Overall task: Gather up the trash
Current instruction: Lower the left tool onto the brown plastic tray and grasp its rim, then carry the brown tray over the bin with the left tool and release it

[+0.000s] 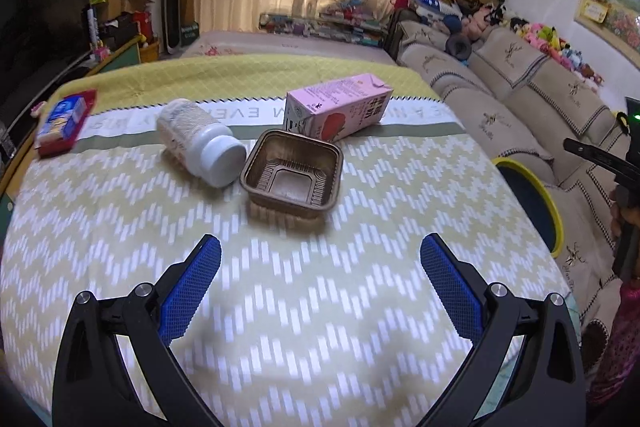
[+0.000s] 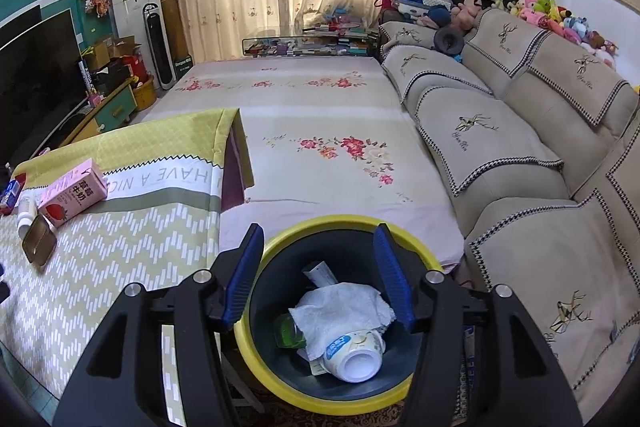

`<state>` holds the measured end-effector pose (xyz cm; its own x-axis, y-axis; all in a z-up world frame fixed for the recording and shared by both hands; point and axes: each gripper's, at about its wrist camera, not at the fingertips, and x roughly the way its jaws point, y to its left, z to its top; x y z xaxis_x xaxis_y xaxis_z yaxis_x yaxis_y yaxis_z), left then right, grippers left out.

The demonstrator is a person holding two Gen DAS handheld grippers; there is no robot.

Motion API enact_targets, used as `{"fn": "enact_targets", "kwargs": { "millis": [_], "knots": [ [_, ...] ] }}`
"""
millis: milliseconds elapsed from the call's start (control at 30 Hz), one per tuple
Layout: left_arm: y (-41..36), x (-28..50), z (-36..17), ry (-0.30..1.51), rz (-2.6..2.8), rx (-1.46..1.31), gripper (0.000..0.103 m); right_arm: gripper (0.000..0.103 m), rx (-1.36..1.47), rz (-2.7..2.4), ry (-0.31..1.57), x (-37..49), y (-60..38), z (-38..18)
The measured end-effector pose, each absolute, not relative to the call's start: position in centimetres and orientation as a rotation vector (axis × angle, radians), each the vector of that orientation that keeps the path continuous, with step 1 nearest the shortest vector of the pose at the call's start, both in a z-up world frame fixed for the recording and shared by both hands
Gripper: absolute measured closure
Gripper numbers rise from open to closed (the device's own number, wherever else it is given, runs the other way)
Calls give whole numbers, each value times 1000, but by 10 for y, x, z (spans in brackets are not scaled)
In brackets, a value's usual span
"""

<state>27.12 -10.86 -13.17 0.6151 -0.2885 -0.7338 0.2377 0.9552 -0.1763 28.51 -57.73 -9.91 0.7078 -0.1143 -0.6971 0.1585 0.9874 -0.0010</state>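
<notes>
Tray sits dead ahead of the left gripper, square-on, so no long axis matters; that gripper looks far nearer than the right gripper, which hangs over the bin beside the table. Both sets of jaws stand apart and empty. Brown, ribbed, thin-walled and empty, the tray rests upright on the cloth. Just left of the tray lies a white bottle; just behind the tray, a pink carton.
</notes>
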Motion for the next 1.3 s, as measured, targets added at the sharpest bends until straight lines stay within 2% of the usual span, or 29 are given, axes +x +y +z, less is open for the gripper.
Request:
{"fn": "enact_targets", "kwargs": {
  "millis": [267, 433, 833, 1133, 1300],
  "knots": [
    [-105, 319, -157, 942, -332, -91, 5, 47, 84, -134, 784, 288, -582, -108],
    [-114, 330, -165, 941, -340, -39, 11, 47, 98, -132, 794, 290, -588, -114],
    [-137, 359, -165, 918, -291, 91, 11, 47, 116, -123, 815, 292, -594, -125],
    [-157, 374, -171, 916, -282, 168, 33, 47, 124, -113, 824, 291, -593, -129],
    [-159, 366, -172, 927, -288, 151, 34, 47, 137, -105, 819, 284, -593, -131]
  ]
}}
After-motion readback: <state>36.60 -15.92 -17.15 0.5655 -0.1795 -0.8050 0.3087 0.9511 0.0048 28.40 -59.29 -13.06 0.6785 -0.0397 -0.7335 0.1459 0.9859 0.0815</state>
